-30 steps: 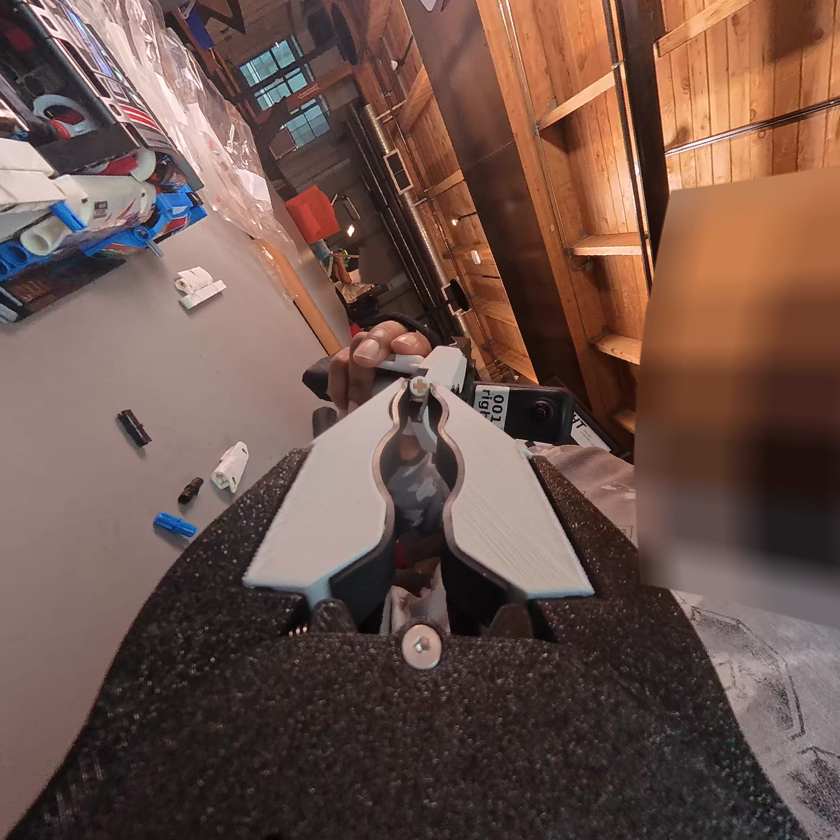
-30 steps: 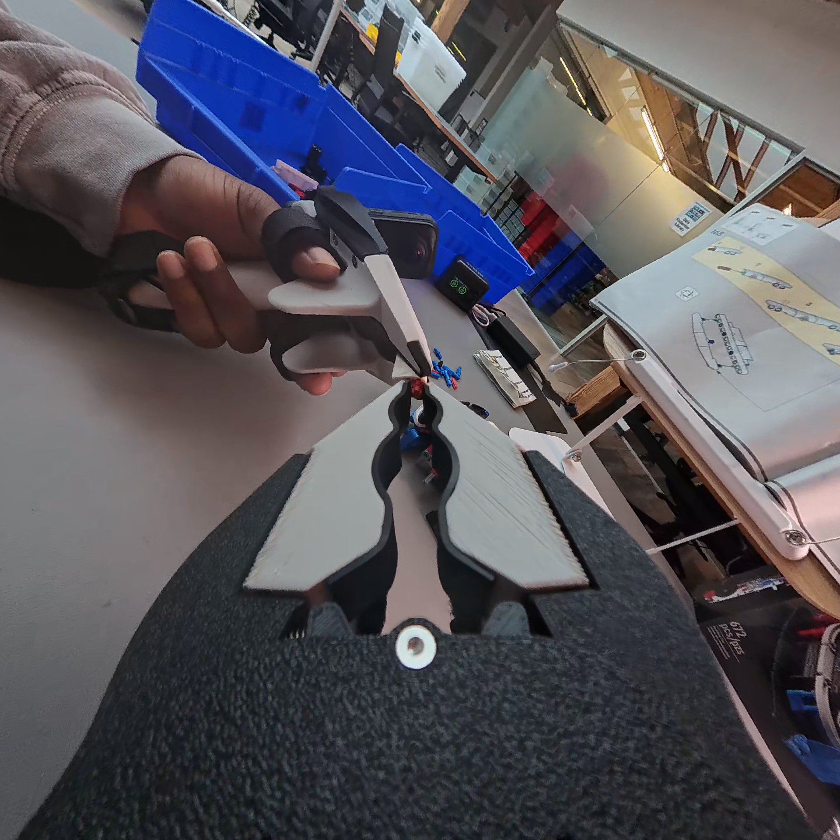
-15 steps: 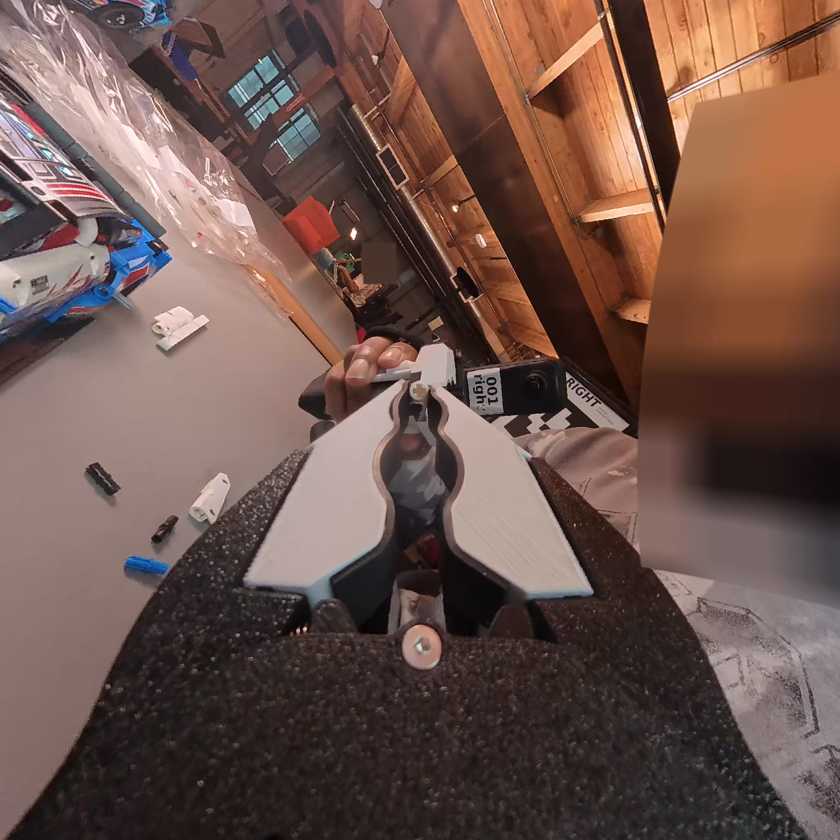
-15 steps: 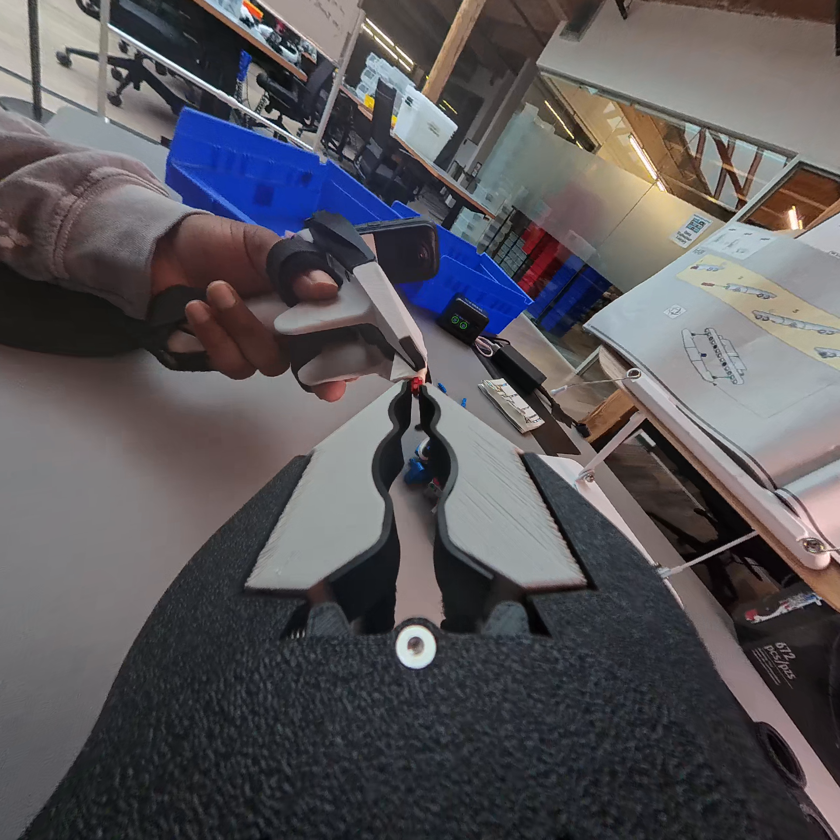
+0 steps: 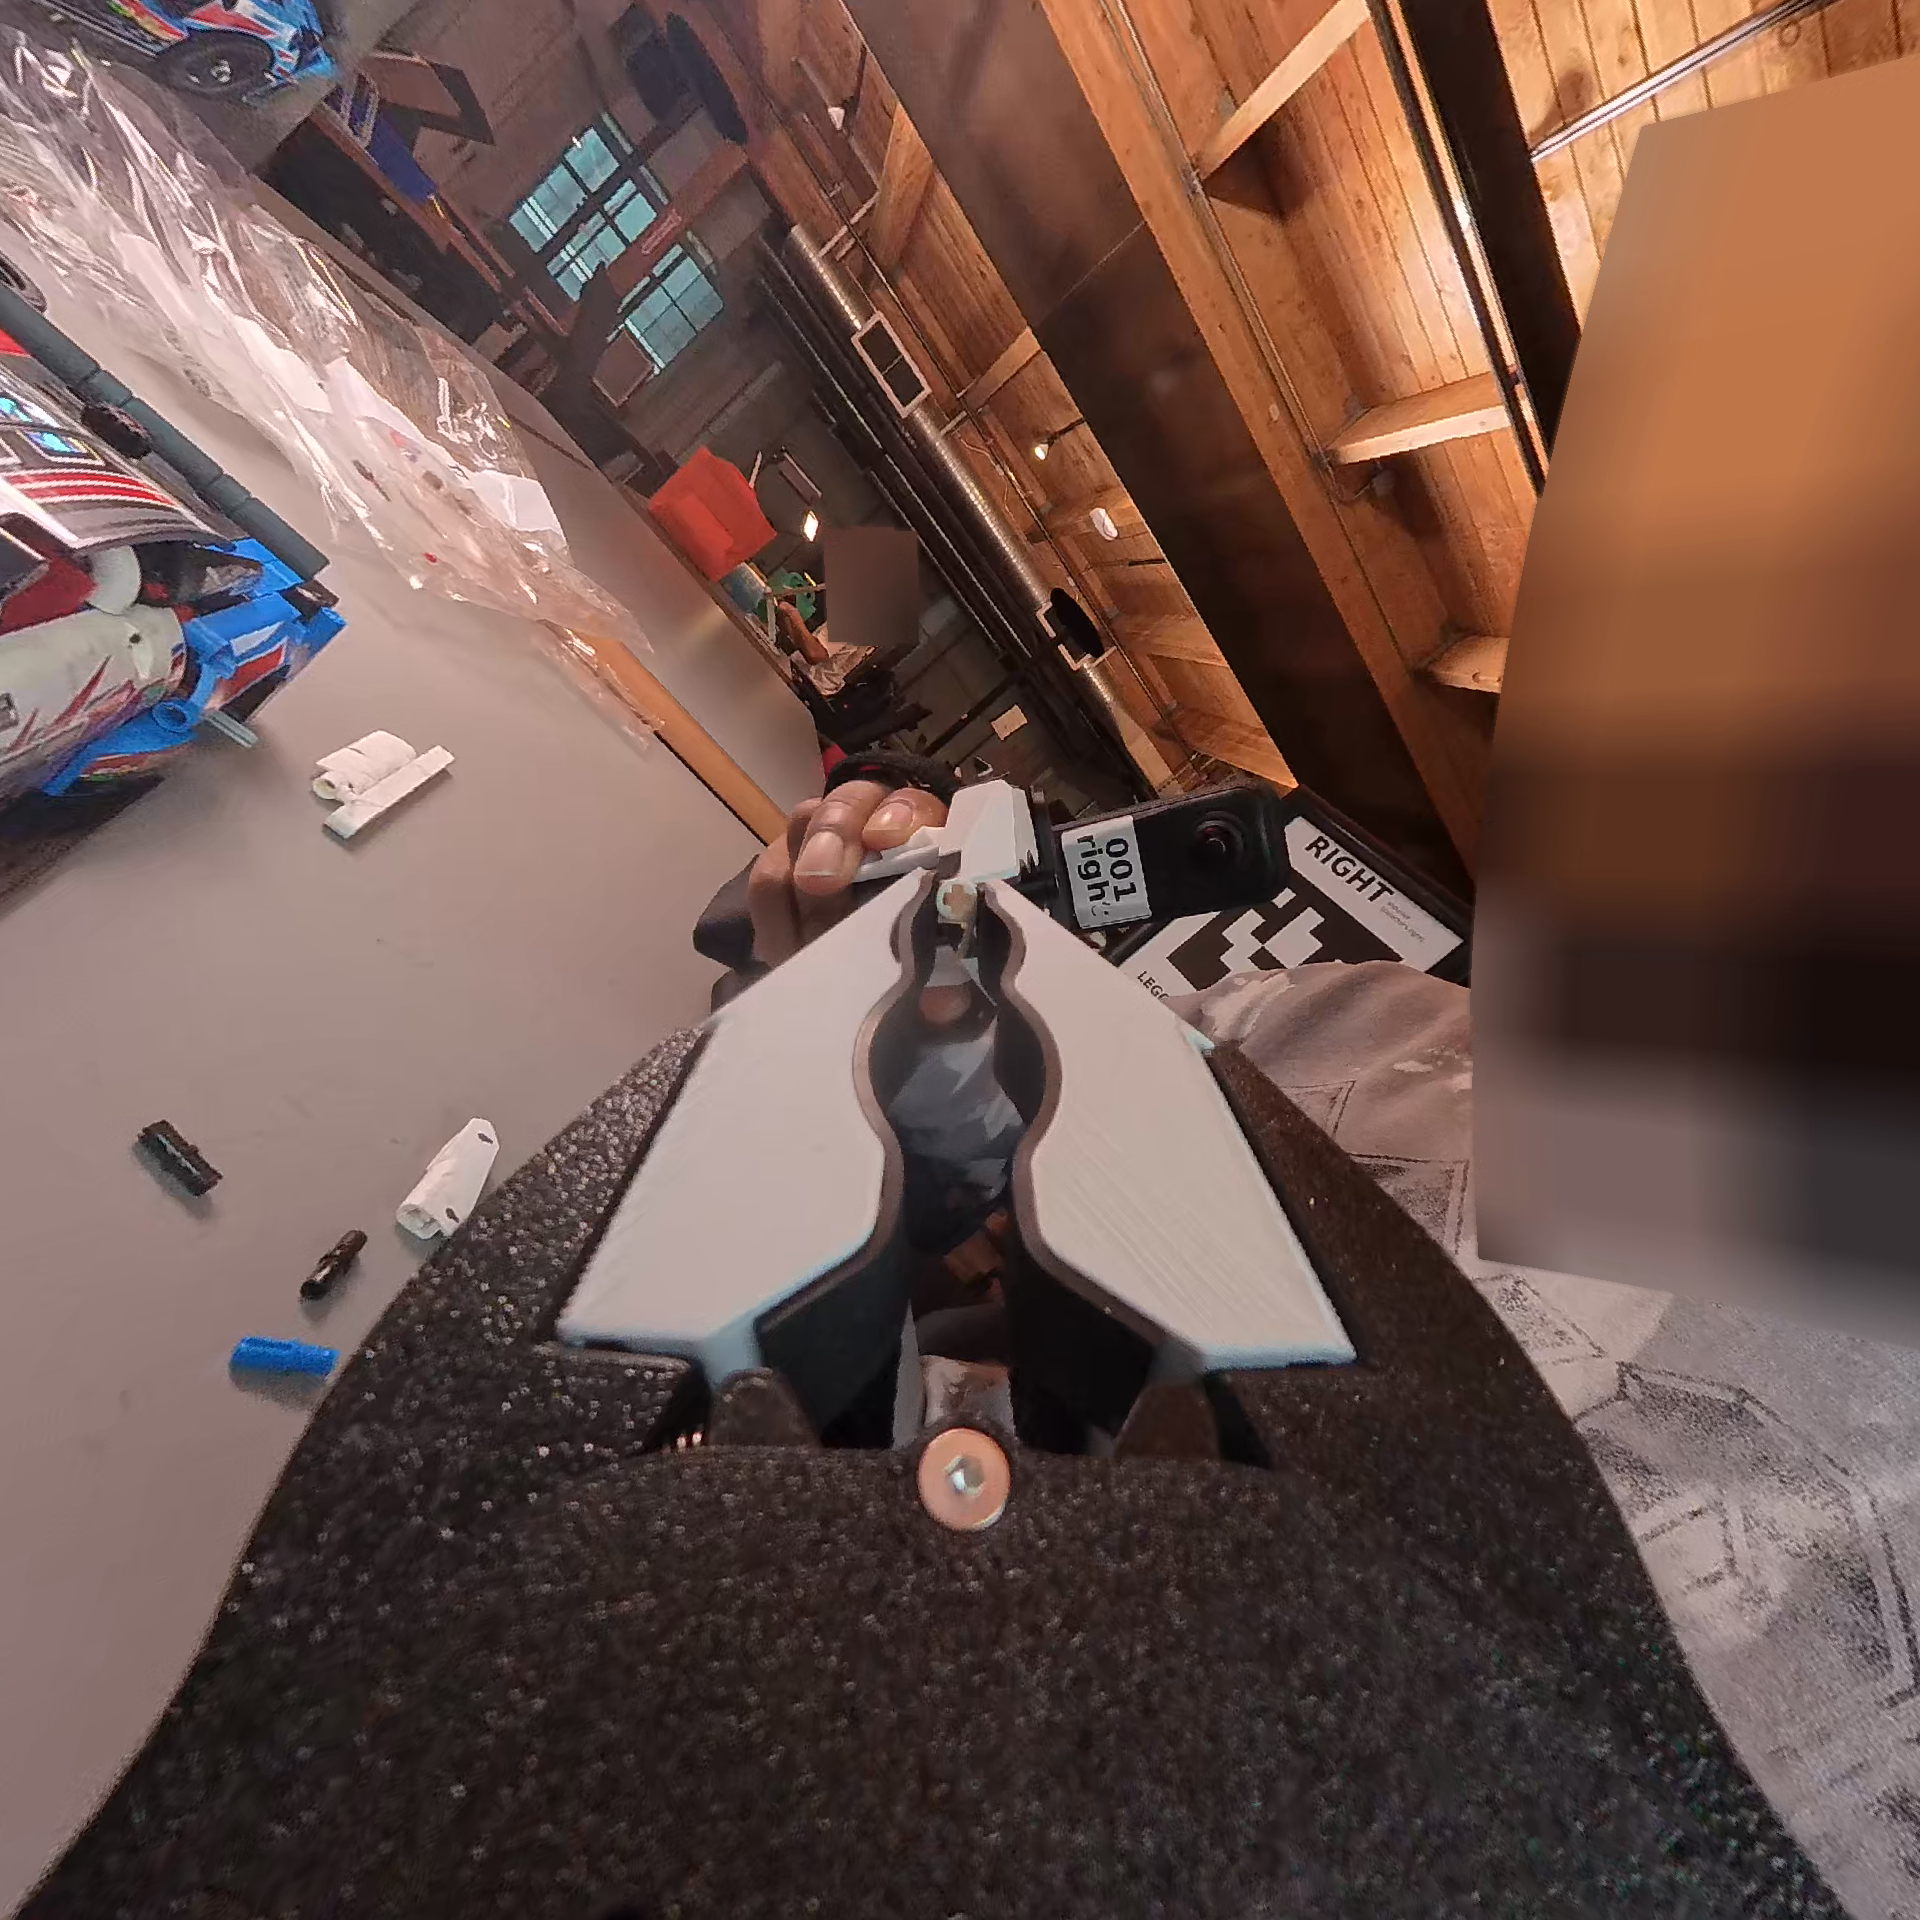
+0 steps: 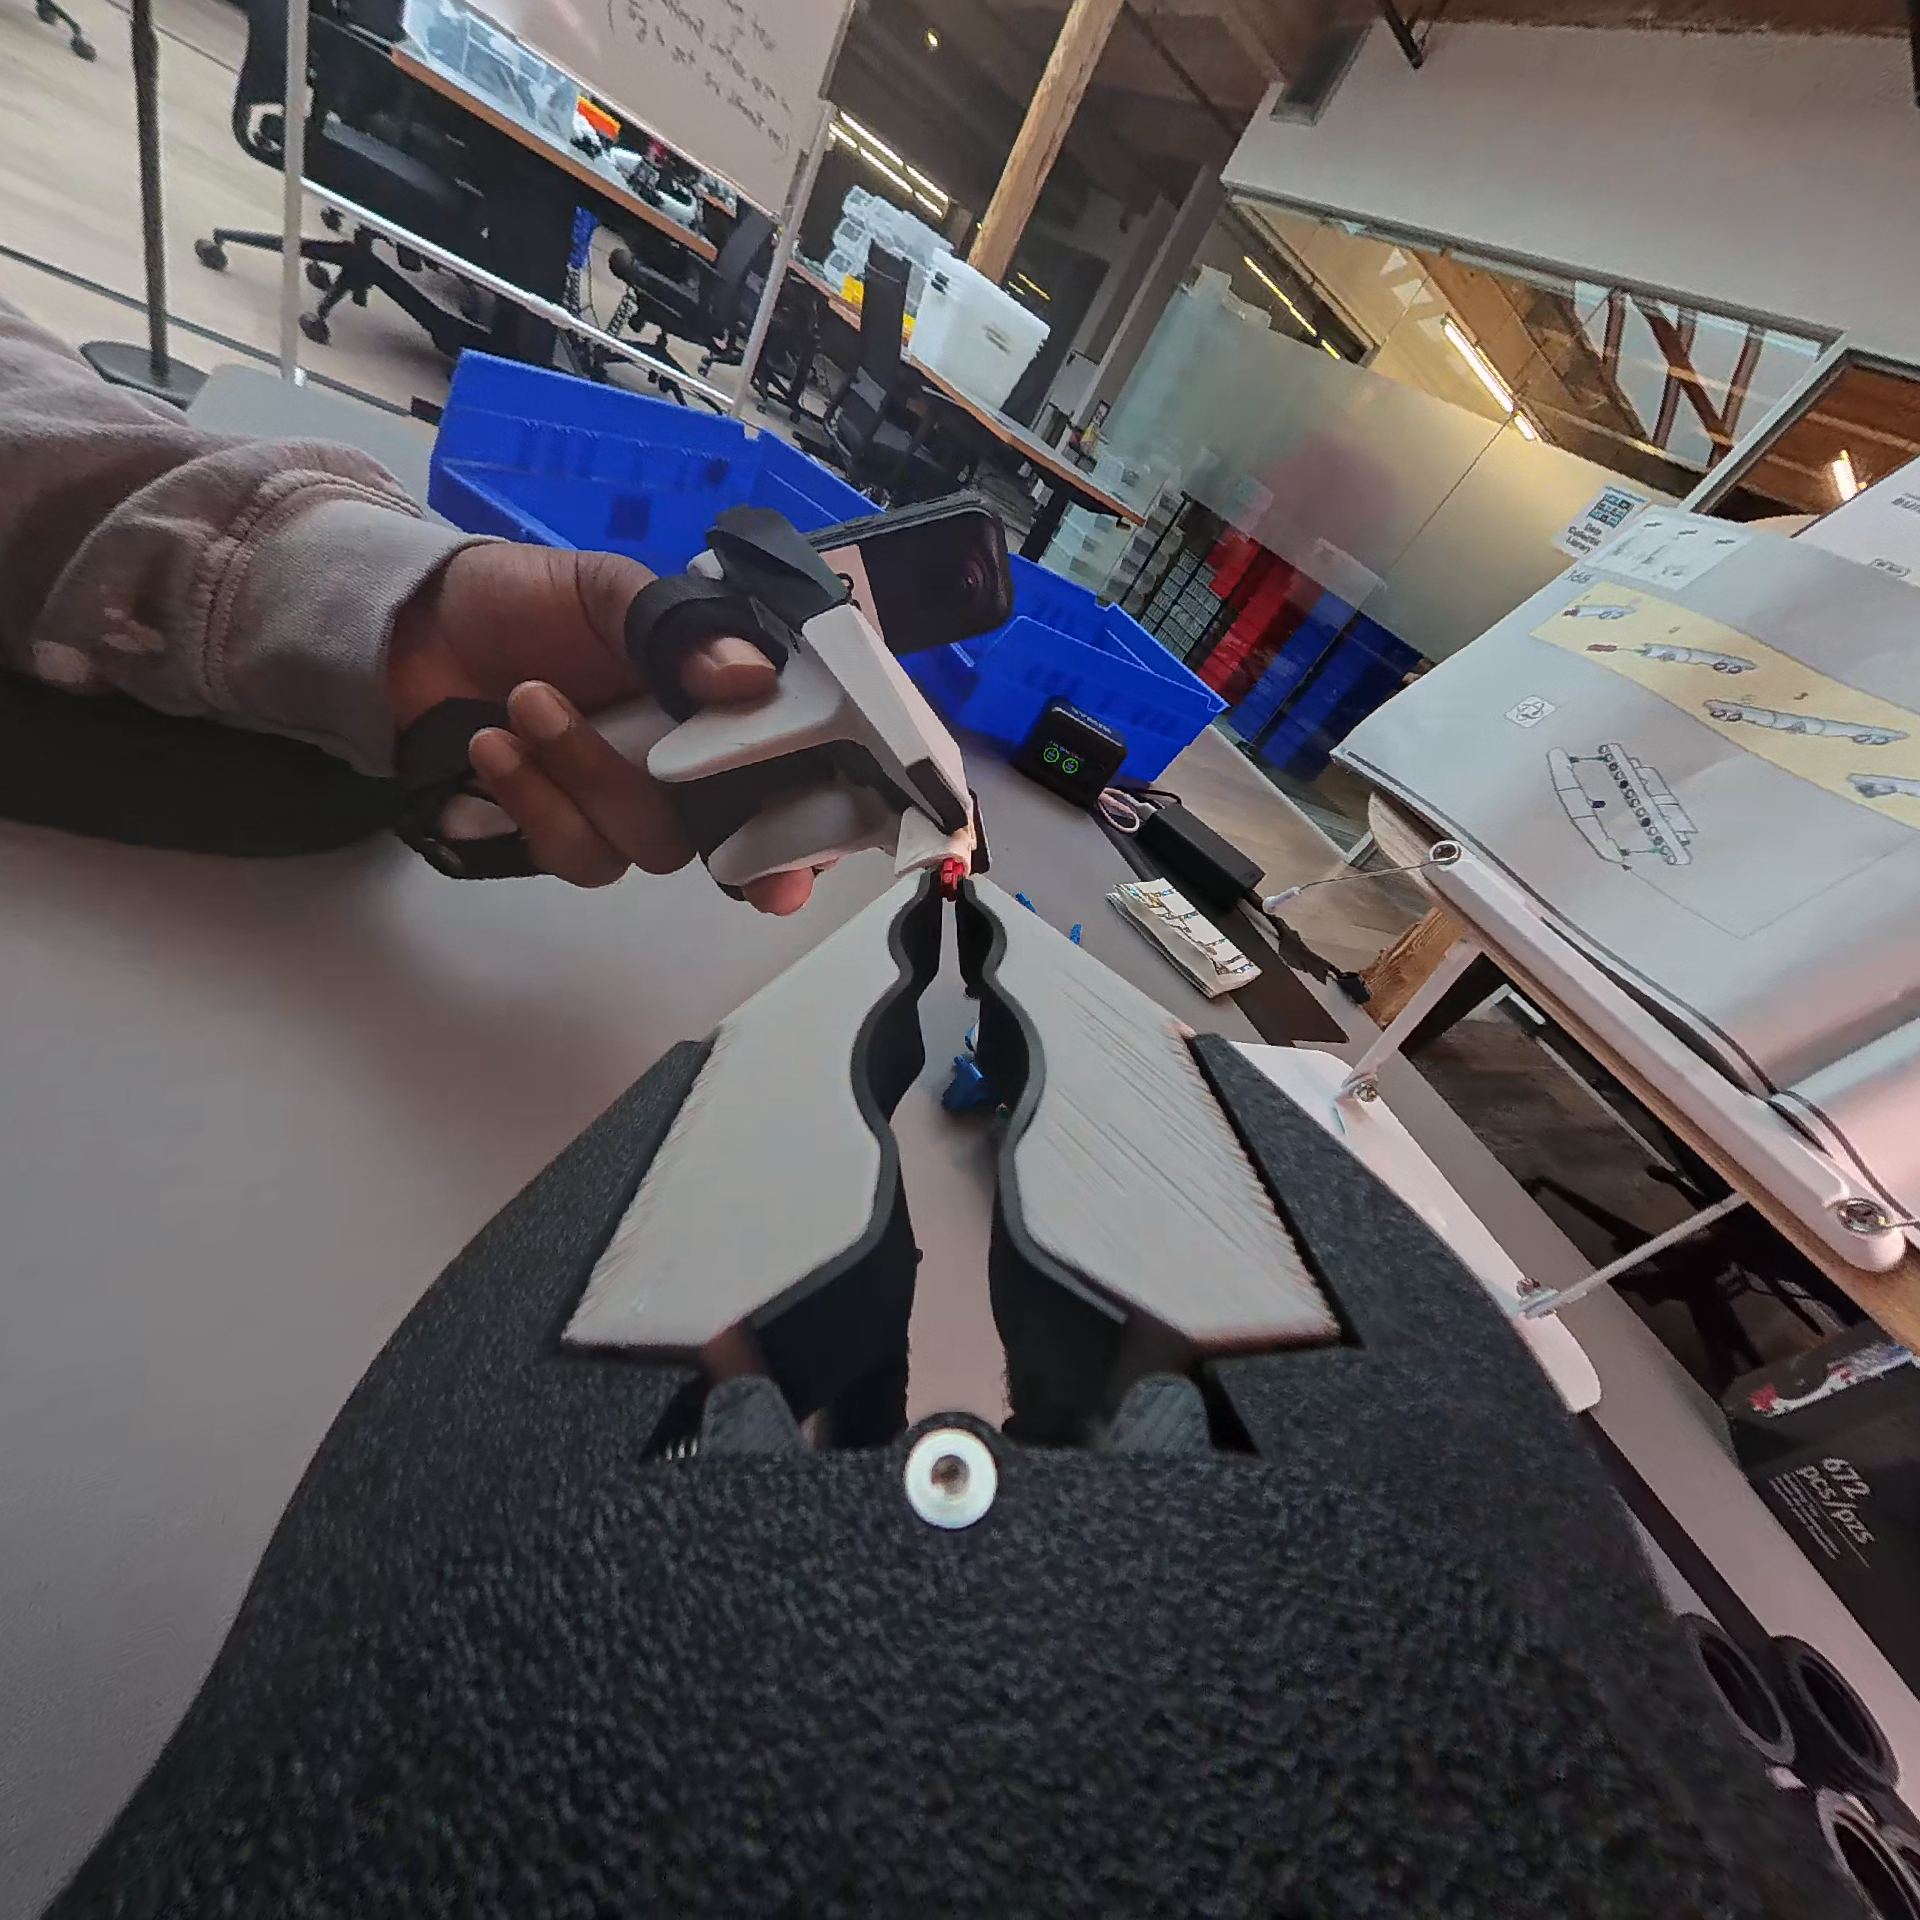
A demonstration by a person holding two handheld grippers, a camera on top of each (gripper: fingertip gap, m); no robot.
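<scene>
A small white piece (image 5: pixel 951 902) sits pinched in the left gripper (image 5: pixel 954 900), lifted off the counter (image 5: pixel 312 987). Tip to tip against it, the right gripper (image 6: pixel 948 883) nips a red pin (image 6: pixel 949 871); both jaws stand narrow, apparently mating the two. Loose pins (image 5: pixel 281 1356) lie below.

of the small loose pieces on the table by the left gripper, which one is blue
The blue pin, lowest in the left wrist view. The two pins above it are black, and the piece beside them is white.
</scene>
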